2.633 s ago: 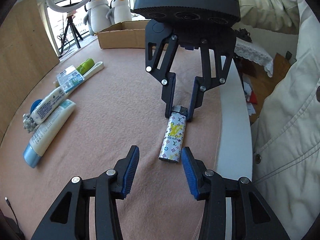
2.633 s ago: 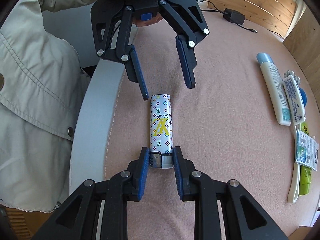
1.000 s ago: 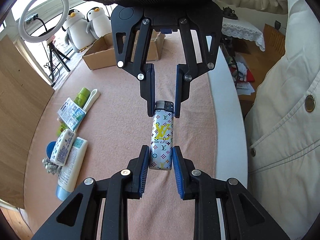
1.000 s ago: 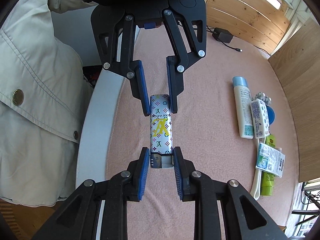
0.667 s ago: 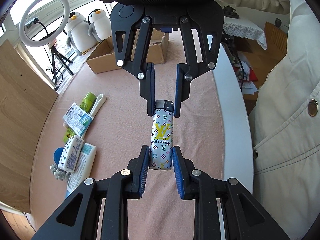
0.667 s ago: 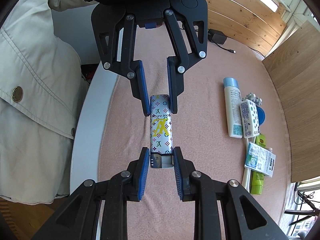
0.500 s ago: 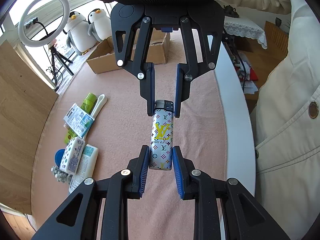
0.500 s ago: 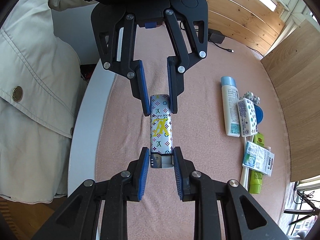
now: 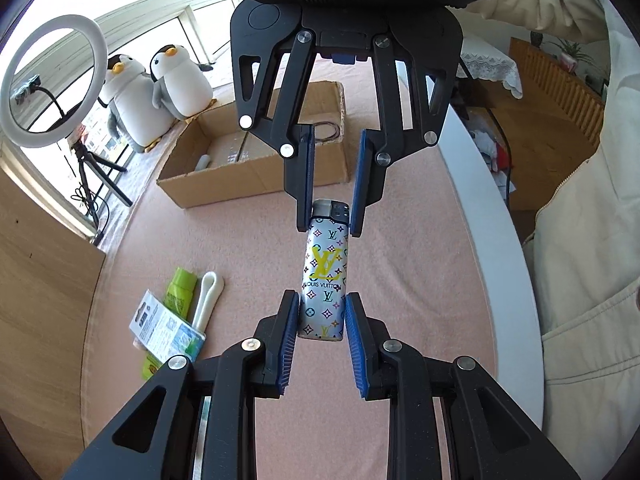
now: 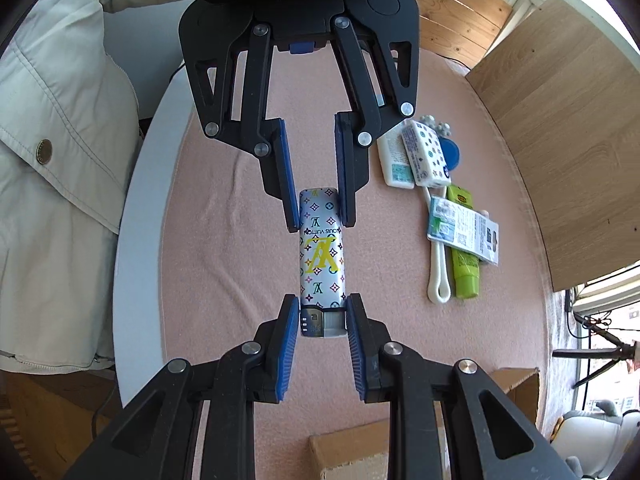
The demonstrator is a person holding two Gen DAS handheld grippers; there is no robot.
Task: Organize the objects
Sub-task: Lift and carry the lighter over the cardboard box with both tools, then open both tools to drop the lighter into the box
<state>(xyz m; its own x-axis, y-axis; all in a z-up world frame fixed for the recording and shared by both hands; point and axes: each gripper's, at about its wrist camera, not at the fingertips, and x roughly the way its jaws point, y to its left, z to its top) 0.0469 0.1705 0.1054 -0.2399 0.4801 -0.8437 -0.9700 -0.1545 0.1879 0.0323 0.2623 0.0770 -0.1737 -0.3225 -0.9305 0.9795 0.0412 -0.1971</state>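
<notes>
Left claw [image 9: 322,326] and right claw [image 10: 322,320], black with ribbed blue pads, pinch opposite ends of a glossy monogram-printed rectangular lighter [image 9: 325,276] above the pink-clothed desk [image 9: 420,264].

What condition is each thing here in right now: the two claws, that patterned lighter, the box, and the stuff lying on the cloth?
left gripper: shut on the lighter's base.
right gripper: shut on the lighter's black cap end.
lighter: held between both, above the cloth.
cardboard box: open on top, upright.
green tube: lying flat, partly under a packet.
packet: lying across the tube.
white tube: lying flat.
</notes>
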